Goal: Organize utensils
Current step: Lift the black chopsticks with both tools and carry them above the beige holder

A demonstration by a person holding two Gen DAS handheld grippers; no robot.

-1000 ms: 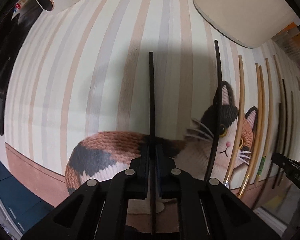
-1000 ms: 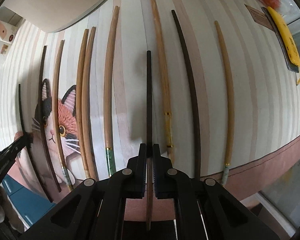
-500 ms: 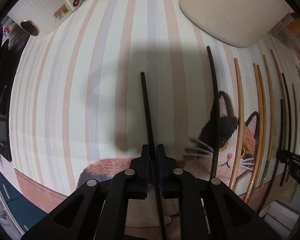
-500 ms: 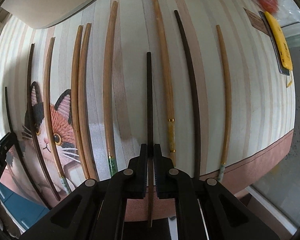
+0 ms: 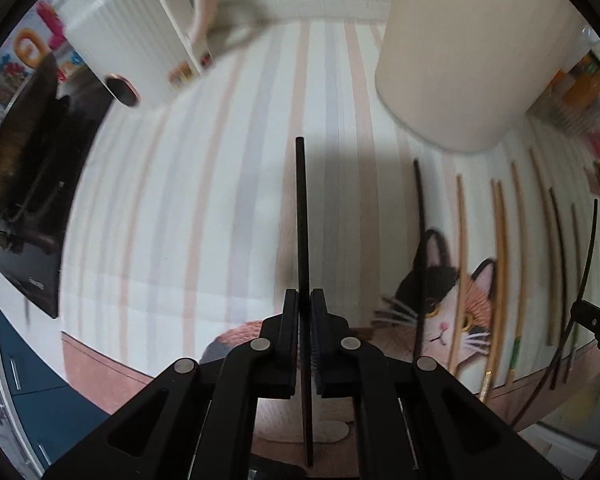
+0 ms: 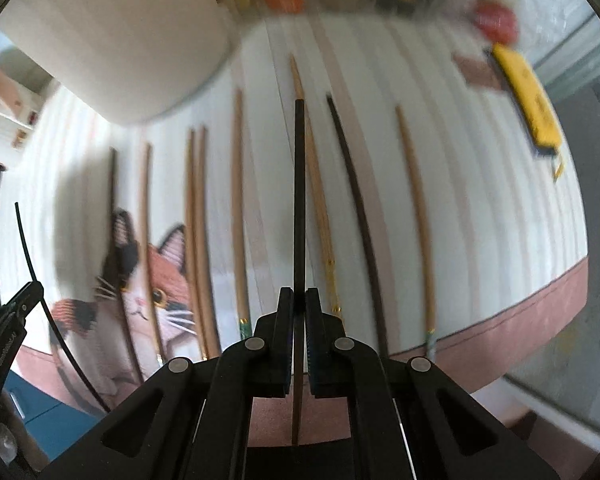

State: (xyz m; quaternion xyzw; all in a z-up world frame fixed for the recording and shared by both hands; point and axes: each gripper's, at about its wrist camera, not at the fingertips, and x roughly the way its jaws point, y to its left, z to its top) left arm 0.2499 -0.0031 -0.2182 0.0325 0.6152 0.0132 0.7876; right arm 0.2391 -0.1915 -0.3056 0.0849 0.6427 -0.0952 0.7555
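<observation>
My left gripper (image 5: 305, 300) is shut on a thin black chopstick (image 5: 302, 216), held well above the striped cat-print mat (image 5: 204, 208). My right gripper (image 6: 296, 298) is shut on a dark chopstick (image 6: 299, 200) whose lower end is brown, also lifted off the mat. Several wooden and dark chopsticks lie in a row on the mat (image 6: 460, 220), among them a tan chopstick (image 6: 238, 216) and a dark chopstick (image 6: 358, 216). The right gripper with its chopstick shows at the right edge of the left wrist view (image 5: 594, 320). A tall cream cylinder container (image 5: 468, 52) stands behind the row.
A white ribbed appliance (image 5: 120, 36) stands at the mat's far left beside a dark pan (image 5: 24, 148). A yellow flat object (image 6: 528, 100) lies past the mat's right side. The mat's pink border (image 6: 520, 304) marks the near edge, with blue cabinet fronts (image 5: 24, 376) below.
Both grippers have risen away from the mat with their chopsticks; the mat and the row of chopsticks look smaller, and the cream container and white appliance have come further into view.
</observation>
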